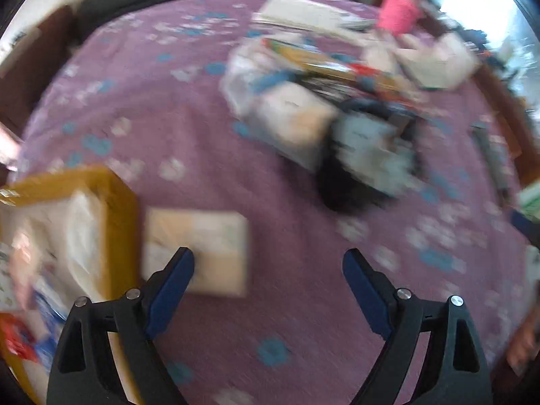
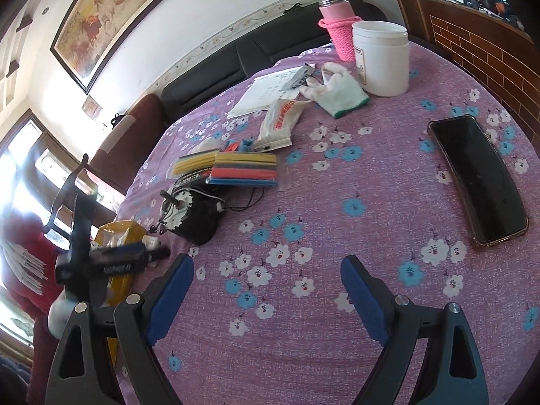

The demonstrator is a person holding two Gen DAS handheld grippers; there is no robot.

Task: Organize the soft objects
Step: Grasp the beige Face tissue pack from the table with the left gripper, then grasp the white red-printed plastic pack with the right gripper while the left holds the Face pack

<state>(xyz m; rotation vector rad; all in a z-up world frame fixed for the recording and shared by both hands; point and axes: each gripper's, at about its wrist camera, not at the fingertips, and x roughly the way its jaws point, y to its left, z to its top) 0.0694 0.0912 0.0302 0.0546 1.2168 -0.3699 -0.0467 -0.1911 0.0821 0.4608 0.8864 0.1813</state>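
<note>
Left gripper [image 1: 268, 261] jaws spread, empty, above tissue pack [image 1: 197, 253] beside yellow box [image 1: 114, 209], likely collection bin. Right gripper [image 2: 266, 270] jaws spread, empty, over floral surface [image 2: 337, 202].

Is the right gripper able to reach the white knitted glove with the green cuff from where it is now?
Probably yes. The right gripper is open and empty, and only bare purple flowered tablecloth lies between it and the white knitted glove; the black phone lies off to the side.

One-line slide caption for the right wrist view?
Open right tool over a floral tablecloth, with phone, glove and white jar beyond.
</note>
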